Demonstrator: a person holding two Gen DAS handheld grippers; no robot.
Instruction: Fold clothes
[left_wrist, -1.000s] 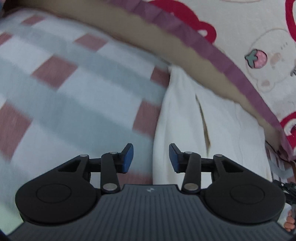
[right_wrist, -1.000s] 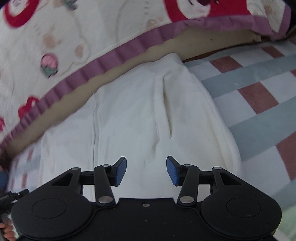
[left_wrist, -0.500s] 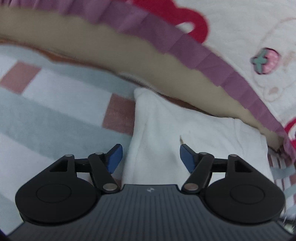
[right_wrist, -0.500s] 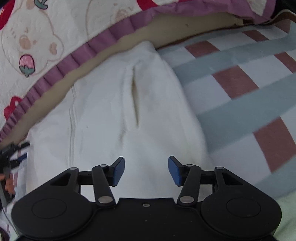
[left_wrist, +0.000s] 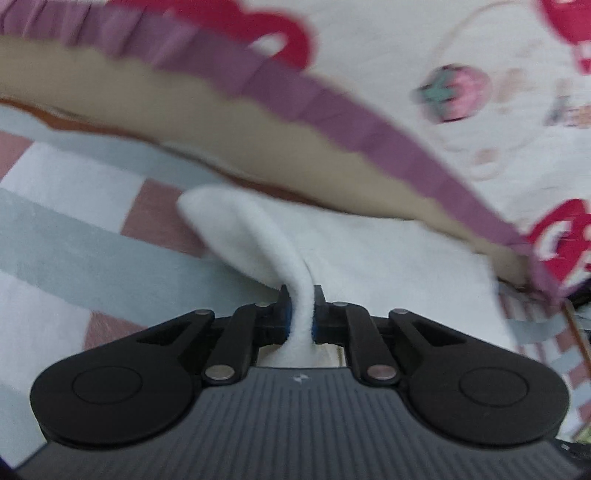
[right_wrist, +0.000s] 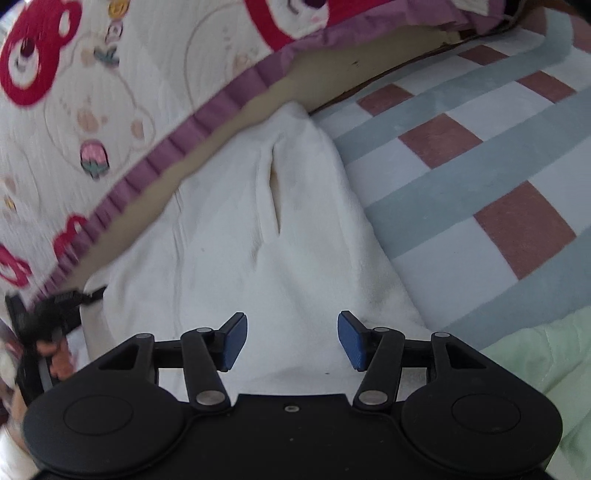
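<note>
Checked sheet (right_wrist: 461, 155) of grey, white and brick-red squares covered the bed where you worked. A cream quilt (right_wrist: 110, 92) printed with red bears and strawberries, edged with a purple frill over a tan underside, lay along the bed's far edge, overlapping the far side of the white garment (right_wrist: 295, 229). The garment, fleecy, with a pocket slit, lay spread flat on the sheet in the middle of the bed, its far corner tucked against the quilt's tan edge. A pale green cloth (right_wrist: 546, 362) sat at the near right edge of the bed in the right wrist view.

Your left gripper (left_wrist: 301, 314) had its jaws clamped shut on the garment's left edge, a fold of white fleece pinched between the pads and pulled up off the sheet into a ridge. Your right gripper (right_wrist: 291, 341) hovered over the garment's near part, jaws wide apart, nothing pressed between them. Your left hand (right_wrist: 51, 354) showed at the left edge of the right wrist view, blurred.
</note>
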